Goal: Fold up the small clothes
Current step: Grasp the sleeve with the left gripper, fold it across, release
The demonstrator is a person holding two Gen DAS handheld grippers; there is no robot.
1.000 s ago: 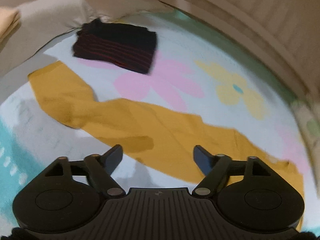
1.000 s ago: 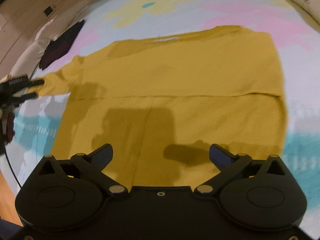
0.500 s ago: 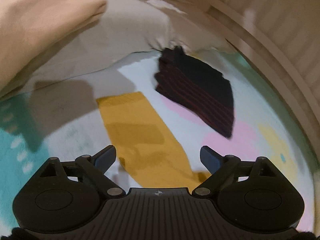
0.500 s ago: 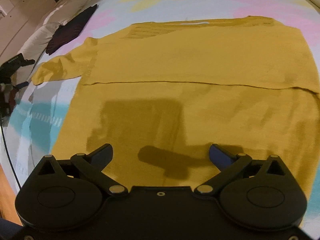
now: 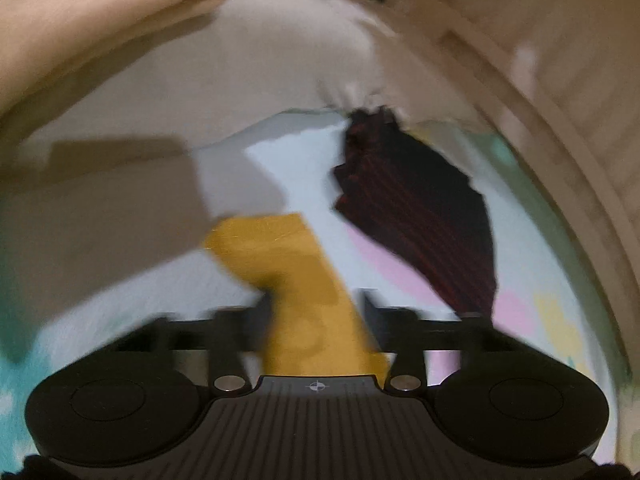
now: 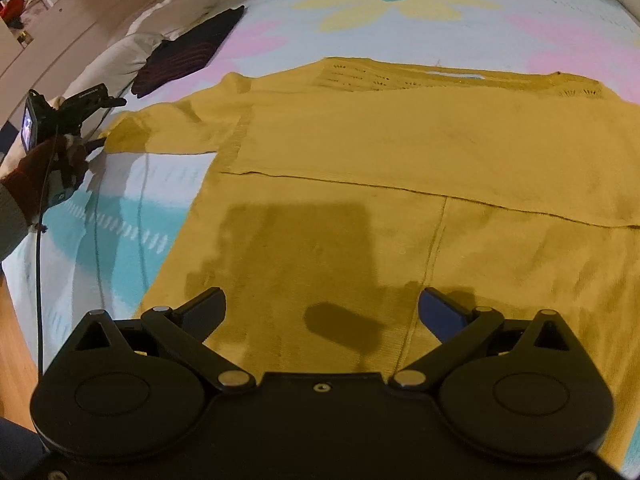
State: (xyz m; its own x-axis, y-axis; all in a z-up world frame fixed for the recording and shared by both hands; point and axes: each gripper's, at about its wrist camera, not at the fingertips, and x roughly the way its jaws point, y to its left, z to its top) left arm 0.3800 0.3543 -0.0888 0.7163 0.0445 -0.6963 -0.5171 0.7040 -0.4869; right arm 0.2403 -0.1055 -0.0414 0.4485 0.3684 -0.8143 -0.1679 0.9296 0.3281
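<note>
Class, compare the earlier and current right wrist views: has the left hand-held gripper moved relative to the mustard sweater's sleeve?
Yes. The left hand-held gripper has come in to the sleeve cuff of the mustard sweater; its jaws are closing with the sleeve between them.

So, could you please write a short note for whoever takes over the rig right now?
Left tool: jaws closing around the yellow sleeve, which lies between them; the view is blurred, so a firm grip is not confirmed.
Right tool: open, holding nothing, hovering over the lower part of the yellow sweater.
The sweater lies flat on the floral bedspread, with one fold line across the body and the left sleeve out to the side.
A dark striped garment lies already folded near the pillow.
Left to do: bring the sleeve in over the body, then finish folding the sweater.
</note>
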